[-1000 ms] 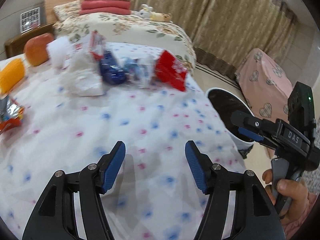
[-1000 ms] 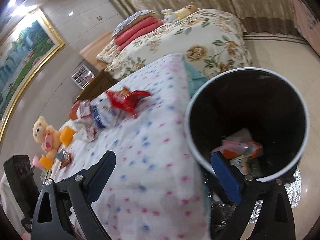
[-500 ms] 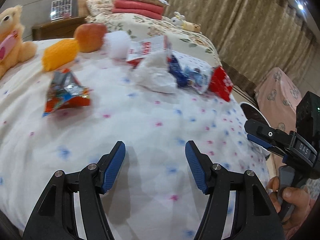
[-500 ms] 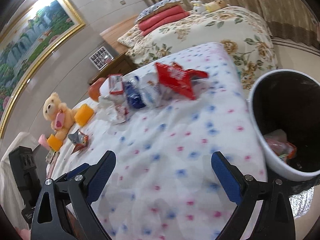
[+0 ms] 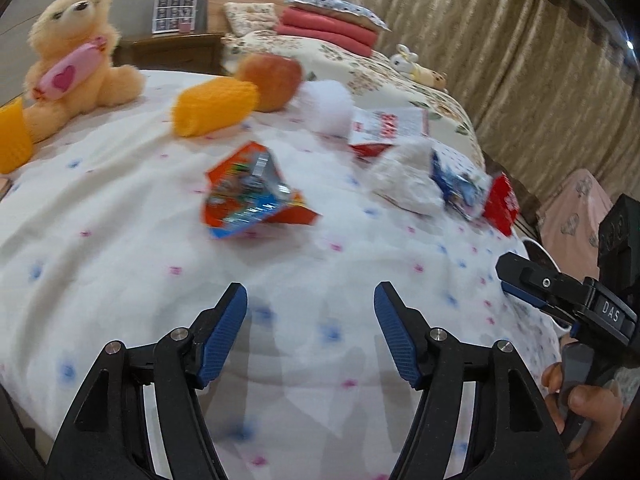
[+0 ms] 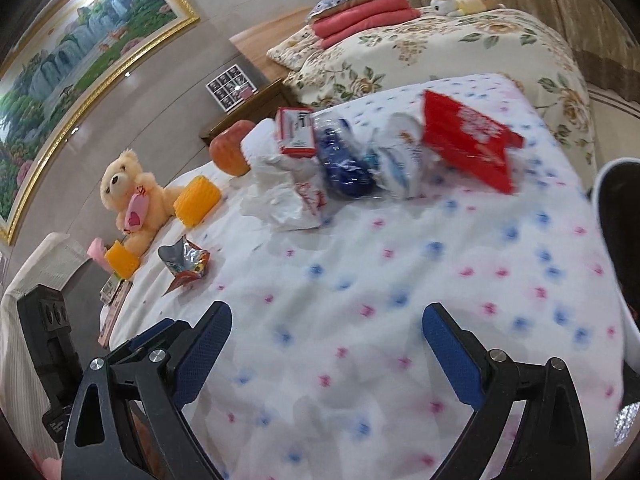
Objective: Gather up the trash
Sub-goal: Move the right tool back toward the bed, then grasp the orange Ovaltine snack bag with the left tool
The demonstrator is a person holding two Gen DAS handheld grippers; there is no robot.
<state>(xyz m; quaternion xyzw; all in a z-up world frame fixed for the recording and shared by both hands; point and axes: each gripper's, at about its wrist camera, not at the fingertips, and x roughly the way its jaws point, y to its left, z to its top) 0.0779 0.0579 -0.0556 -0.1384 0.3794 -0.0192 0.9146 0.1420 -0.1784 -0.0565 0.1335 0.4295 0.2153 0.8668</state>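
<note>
Overhead, left gripper [image 5: 310,334] and right gripper [image 6: 326,348] spread wide, empty, bin [image 6: 614,216] contents unseen, snack wrapper [image 5: 248,196] on bed [image 5: 120,200].

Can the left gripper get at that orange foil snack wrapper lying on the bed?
Probably yes. The left gripper is open and empty, and the snack wrapper lies by itself straight ahead, with only bare bedspread between them.

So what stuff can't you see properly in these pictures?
- Trash bin: right wrist view, cut off by the picture's edge, contents unseen.
- Printing on the orange snack wrapper: left wrist view, blurred.
- Pink thing by the teddy bear: right wrist view, mostly hidden.
</note>
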